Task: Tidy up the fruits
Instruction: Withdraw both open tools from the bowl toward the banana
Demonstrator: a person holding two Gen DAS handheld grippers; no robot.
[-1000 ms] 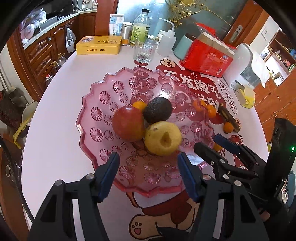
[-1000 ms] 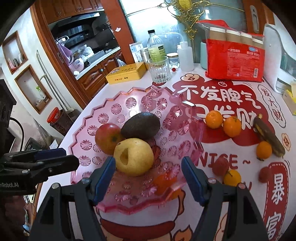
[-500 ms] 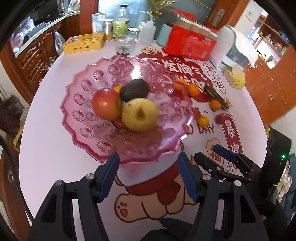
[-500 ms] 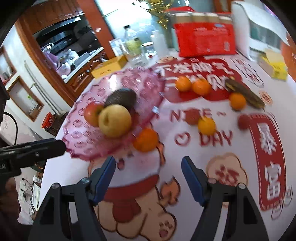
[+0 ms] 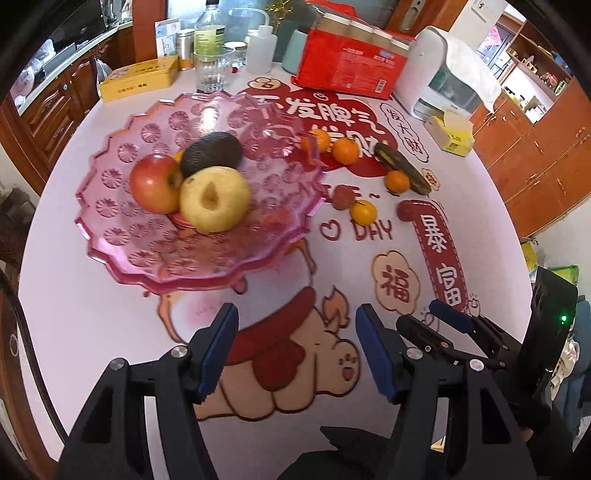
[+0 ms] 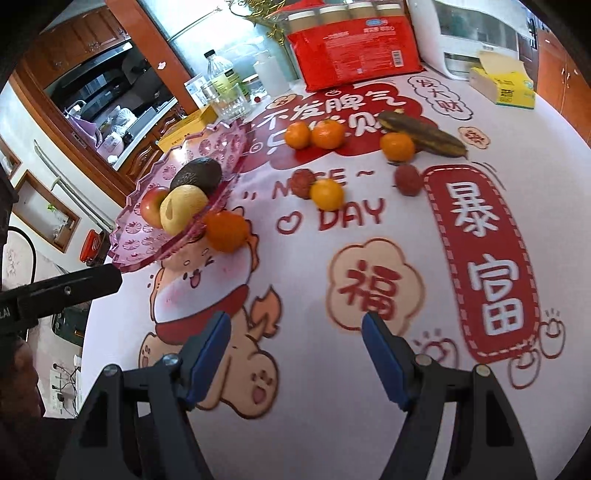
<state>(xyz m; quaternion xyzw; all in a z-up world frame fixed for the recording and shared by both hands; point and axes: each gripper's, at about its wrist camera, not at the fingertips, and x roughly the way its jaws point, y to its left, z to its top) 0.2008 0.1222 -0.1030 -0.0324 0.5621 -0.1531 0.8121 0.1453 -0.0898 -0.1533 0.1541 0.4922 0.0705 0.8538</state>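
Observation:
A pink glass fruit plate (image 5: 122, 236) (image 6: 147, 240) holds a red apple (image 5: 155, 182), a yellow pear (image 5: 214, 199), a dark avocado (image 5: 210, 153) and an orange (image 6: 225, 230) at its near rim. On the table right of it lie several small oranges (image 6: 327, 194) (image 5: 345, 149), two red lychees (image 6: 406, 179) and a blackened banana (image 6: 421, 134). My left gripper (image 5: 295, 349) is open and empty, in front of the plate. My right gripper (image 6: 295, 354) is open and empty above the printed cloth, well short of the loose fruit.
At the table's back stand a drinking glass (image 5: 210, 72), a yellow tin (image 5: 136, 79), bottles (image 5: 207, 31), a red package (image 5: 347, 68), a white appliance (image 5: 443, 77) and a yellow box (image 6: 502, 86). The table edge curves near on the left.
Both grippers have pulled back from the plate toward the table's near edge. The right one has also swung right, toward the loose fruit. Both stayed open.

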